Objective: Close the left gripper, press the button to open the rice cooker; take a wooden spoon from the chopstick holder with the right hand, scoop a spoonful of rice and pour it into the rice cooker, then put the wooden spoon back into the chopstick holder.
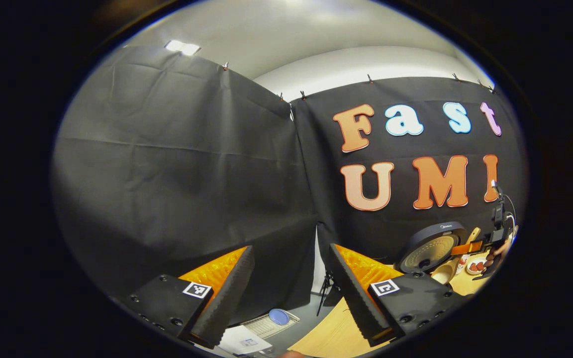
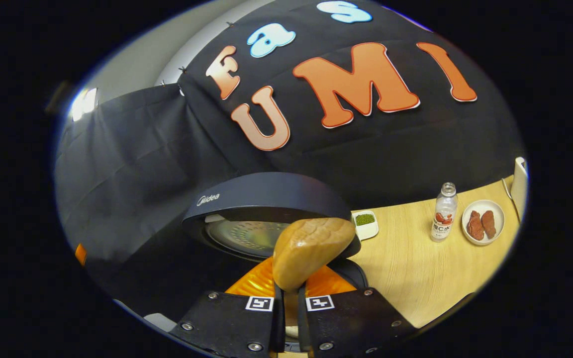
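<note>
The right gripper (image 2: 287, 308) clamps the handle of a wooden spoon (image 2: 311, 251), its glossy bowl before the open cooker (image 2: 266, 209). The left gripper (image 1: 291, 293) gapes wide, empty.

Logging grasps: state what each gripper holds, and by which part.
The right gripper grips the wooden spoon by its handle, just below the bowl. The left gripper is open, holding nothing.

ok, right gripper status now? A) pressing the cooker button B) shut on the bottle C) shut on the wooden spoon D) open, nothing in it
C: in the right gripper view the right gripper has both fingers pinched on the wooden spoon handle, its bowl in front of the open rice cooker lid.
</note>
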`<state>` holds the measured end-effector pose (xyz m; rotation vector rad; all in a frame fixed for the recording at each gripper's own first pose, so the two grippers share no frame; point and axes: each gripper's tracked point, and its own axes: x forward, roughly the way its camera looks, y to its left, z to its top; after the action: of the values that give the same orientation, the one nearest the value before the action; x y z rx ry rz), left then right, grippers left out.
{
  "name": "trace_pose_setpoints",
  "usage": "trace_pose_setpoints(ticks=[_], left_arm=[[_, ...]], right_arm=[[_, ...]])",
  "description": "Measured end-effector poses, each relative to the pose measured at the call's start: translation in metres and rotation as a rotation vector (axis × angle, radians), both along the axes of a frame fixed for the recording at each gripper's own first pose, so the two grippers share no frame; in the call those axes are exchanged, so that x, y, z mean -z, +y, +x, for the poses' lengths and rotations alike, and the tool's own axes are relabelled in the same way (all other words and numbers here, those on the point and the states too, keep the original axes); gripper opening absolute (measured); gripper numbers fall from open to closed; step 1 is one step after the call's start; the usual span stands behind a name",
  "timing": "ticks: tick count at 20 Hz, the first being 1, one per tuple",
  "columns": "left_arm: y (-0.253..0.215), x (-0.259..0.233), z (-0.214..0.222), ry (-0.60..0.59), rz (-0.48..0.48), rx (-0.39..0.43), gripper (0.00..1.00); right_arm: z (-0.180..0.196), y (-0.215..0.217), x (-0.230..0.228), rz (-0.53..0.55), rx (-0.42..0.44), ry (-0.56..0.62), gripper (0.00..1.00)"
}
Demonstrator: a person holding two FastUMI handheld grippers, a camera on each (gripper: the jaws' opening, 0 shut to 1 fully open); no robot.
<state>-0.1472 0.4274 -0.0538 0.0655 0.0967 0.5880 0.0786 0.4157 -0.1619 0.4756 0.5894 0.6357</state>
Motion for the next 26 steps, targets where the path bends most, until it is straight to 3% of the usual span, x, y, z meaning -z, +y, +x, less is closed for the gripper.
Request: trace_pose_setpoints(ticks=[4, 5, 13, 15, 18, 23, 26], left_arm=[[-0.001, -0.001, -0.001, -0.002, -0.009, -0.001, 0.94], [-0.001, -0.001, -0.001, -0.002, -0.011, 0.000, 1.00], [-0.002, -0.003, 0.000, -0.002, -0.019, 0.001, 1.00], [-0.002, -0.006, 0.001, -0.003, -0.014, 0.003, 0.94], [-0.006, -0.009, 0.002, -0.002, -0.003, 0.008, 1.00], [-0.014, -0.015, 0.005, -0.007, 0.005, 0.017, 1.00], [-0.020, -0.016, 0.005, -0.005, 0.005, 0.023, 1.00]], right_arm=[[-0.001, -0.001, -0.008, -0.042, -0.030, -0.064, 0.10], [-0.002, -0.002, -0.010, -0.052, -0.035, -0.081, 0.10], [0.001, -0.005, -0.023, -0.170, -0.081, -0.248, 0.10], [0.000, -0.004, -0.025, -0.216, -0.100, -0.307, 0.10], [-0.006, 0.000, -0.035, -0.290, -0.146, -0.425, 0.09], [-0.021, 0.011, -0.050, -0.376, -0.215, -0.612, 0.10], [-0.026, 0.010, -0.053, -0.392, -0.224, -0.662, 0.10]])
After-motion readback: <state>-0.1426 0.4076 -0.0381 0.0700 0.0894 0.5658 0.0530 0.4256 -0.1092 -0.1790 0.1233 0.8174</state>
